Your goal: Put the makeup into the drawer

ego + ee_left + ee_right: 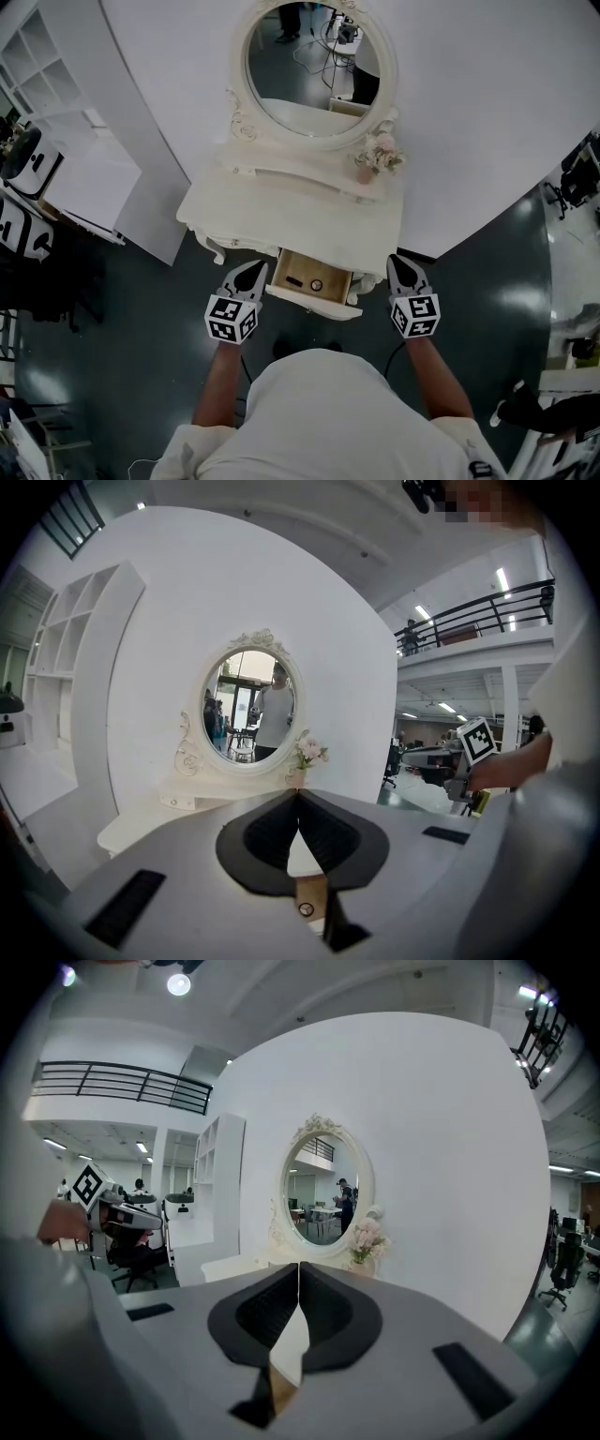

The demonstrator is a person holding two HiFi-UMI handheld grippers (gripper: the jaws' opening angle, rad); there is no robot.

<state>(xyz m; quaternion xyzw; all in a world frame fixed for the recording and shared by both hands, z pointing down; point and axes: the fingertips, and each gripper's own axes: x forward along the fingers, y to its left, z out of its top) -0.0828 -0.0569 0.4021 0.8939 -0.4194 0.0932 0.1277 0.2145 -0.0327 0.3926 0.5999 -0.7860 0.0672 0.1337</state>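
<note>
The white dressing table (281, 211) has its middle drawer (312, 305) pulled out. Inside on the wooden bottom lie a small dark makeup item (293, 281) and a round compact (317, 284). My left gripper (248, 272) hangs just left of the drawer, shut and holding nothing. My right gripper (401, 267) is just right of the drawer, also shut and holding nothing. In the left gripper view the jaws (298, 797) meet at the tips, and the round compact (307, 908) shows below them. The right gripper view shows jaws (298, 1267) closed, pointing at the mirror (323, 1194).
An oval mirror (314, 66) and a small vase of pink flowers (375, 157) stand at the back of the table. A white shelf unit (56, 112) is to the left, dark equipment (23, 155) beside it, and a black chair (577, 183) at the right.
</note>
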